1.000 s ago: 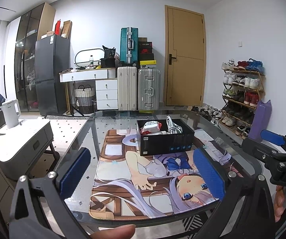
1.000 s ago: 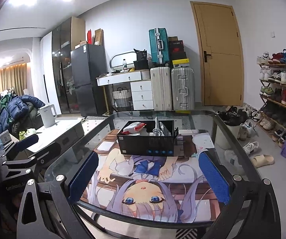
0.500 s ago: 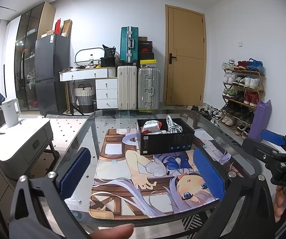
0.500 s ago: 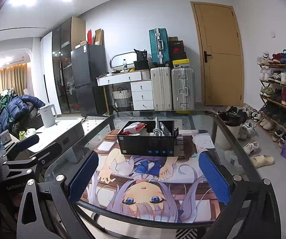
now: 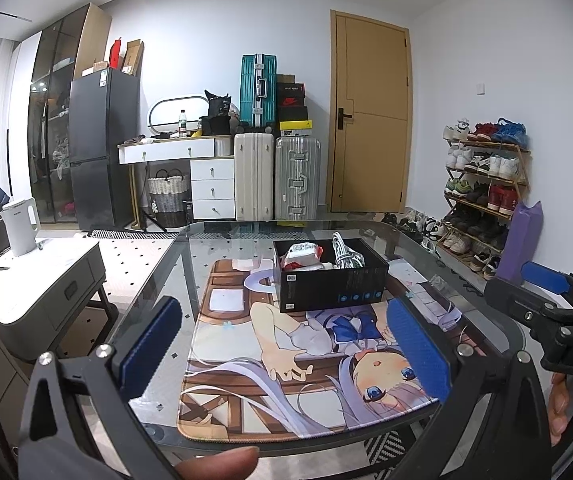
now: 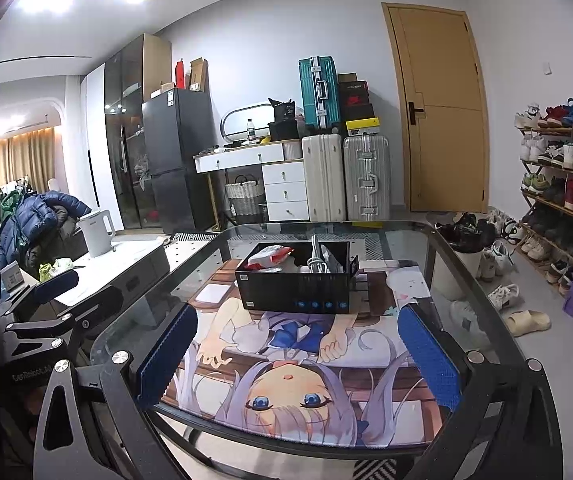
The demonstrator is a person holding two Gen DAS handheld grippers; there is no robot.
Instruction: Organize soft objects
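Nothing has visibly moved: both claws, left (image 5: pixel 282 352) and right (image 6: pixel 298 354), hang wide open, empty, short of the black box (image 6: pixel 294 284), perhaps holding packets.

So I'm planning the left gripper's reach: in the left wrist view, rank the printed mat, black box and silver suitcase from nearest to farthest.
From the left gripper:
1. printed mat, directly under the fingers on the glass table.
2. black box, ahead, on the mat's far end.
3. silver suitcase, on the floor by the back wall.

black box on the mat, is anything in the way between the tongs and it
Nothing visible. The black box sits on the printed mat ahead of both open tongs, left and right; only bare mat lies between. A white cable and red-white packet are inside it.
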